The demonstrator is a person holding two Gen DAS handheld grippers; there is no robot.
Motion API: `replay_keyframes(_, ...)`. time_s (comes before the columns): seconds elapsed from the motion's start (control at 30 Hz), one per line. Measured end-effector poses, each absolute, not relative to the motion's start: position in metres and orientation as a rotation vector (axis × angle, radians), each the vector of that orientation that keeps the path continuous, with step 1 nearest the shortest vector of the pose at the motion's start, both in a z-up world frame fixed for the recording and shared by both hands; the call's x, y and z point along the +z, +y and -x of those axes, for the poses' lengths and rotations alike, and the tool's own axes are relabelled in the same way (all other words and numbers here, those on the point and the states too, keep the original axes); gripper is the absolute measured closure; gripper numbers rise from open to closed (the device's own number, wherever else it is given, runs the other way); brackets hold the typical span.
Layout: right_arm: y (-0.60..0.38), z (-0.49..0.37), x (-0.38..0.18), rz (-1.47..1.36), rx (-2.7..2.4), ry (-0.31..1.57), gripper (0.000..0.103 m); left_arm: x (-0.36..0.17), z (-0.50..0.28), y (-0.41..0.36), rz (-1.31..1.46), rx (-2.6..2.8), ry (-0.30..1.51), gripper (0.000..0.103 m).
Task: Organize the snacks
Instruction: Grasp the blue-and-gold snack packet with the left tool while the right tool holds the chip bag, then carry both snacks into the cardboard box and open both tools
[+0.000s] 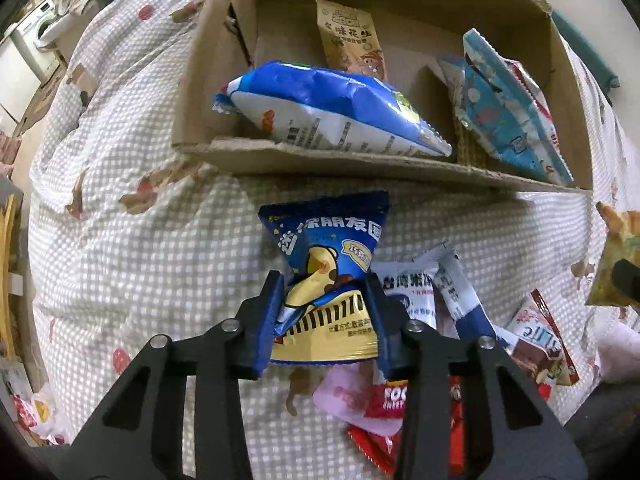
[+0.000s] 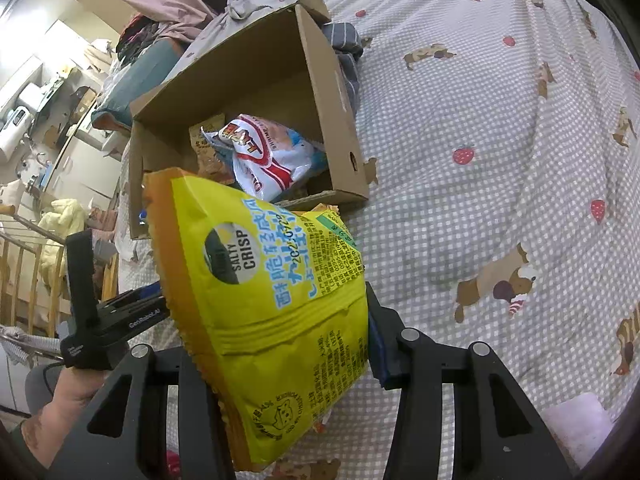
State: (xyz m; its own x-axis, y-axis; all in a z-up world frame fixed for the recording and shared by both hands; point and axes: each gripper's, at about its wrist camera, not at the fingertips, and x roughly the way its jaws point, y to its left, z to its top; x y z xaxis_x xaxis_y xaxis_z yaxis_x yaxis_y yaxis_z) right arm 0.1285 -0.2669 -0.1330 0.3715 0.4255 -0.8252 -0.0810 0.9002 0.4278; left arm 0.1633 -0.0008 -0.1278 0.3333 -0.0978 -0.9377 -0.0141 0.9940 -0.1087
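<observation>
My left gripper (image 1: 326, 304) is shut on a blue and yellow snack packet (image 1: 326, 276), held above the bed just in front of the cardboard box (image 1: 320, 156). The box holds a large blue and white bag (image 1: 332, 108), a tan peanut packet (image 1: 350, 36) and light blue packets (image 1: 508, 112). My right gripper (image 2: 276, 320) is shut on a big yellow crisp bag (image 2: 272, 300), held up in front of the same box (image 2: 340, 128), which shows a red and white bag (image 2: 268, 152) inside. The left finger of the right gripper is hidden behind the bag.
Several loose snack packets (image 1: 424, 360) lie on the checked bedspread (image 1: 140, 260) under and right of my left gripper. The other gripper's handle and a hand (image 2: 92, 320) show at the left in the right wrist view. A pink cloth (image 2: 576, 420) lies at lower right.
</observation>
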Motion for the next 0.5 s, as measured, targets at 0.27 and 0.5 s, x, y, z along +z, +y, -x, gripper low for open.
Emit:
replay_keyframes(0.27, -0.265, -0.127, -0.132, -0.338, 0.344, 1.152, 0.055, -0.119, -0.145, 0.019, 0.136, -0.009, 1.228, 0.071)
replay_keyframes(0.5, -0.263, -0.124, -0.13, -0.333, 0.356, 1.145, 0.055, -0.103, -0.123, 0.034, 0.132, 0.021, 1.197, 0.072)
